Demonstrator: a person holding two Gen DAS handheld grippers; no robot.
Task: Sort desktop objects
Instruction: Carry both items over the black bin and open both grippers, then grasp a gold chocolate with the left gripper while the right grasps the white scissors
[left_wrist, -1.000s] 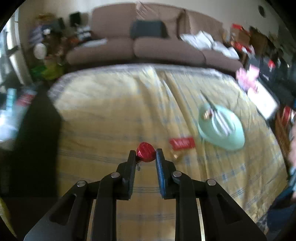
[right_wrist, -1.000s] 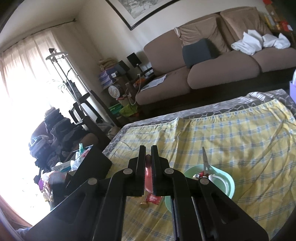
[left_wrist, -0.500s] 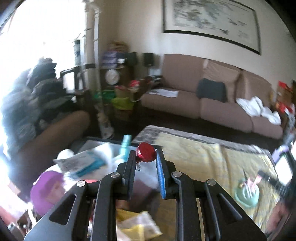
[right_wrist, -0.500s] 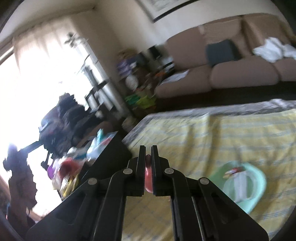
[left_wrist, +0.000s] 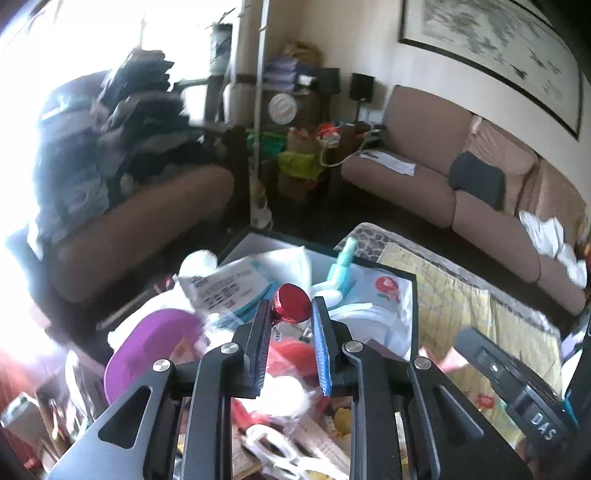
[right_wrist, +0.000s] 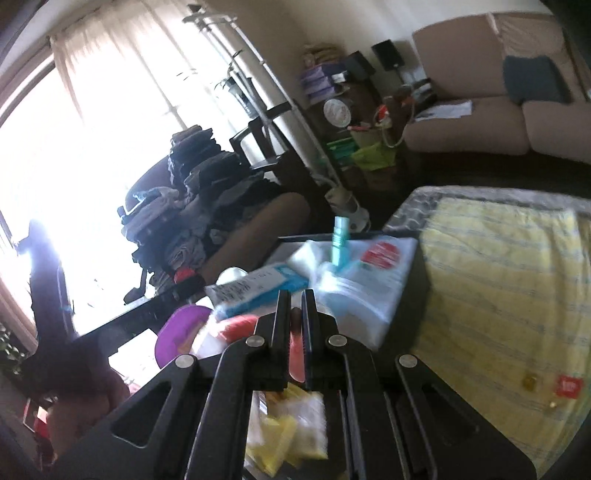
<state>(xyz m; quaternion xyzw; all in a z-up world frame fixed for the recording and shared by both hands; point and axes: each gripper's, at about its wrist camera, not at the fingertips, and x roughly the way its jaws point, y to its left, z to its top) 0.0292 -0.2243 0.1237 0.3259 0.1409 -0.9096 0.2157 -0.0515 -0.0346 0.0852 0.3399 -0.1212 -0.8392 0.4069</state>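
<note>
Counting here: two hand-held grippers (left_wrist: 288, 317) (right_wrist: 293, 314), one red foil candy (left_wrist: 291, 300), one purple lid (left_wrist: 147, 347), one teal tube (left_wrist: 341, 264).

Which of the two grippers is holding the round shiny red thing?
The left gripper: a round red foil candy sits between its tips. The right gripper clamps something flat and reddish.

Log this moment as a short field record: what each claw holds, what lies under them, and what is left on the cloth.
left claw: shut on a round red foil-wrapped candy
right claw: shut on a thin flat red-pink item, identity unclear
below claws: black-rimmed bin crowded with white plastic packets, a teal tube and a purple round lid
on yellow checked tablecloth: small red square wrapper and a small amber piece
image quality: motion-blurred
</note>
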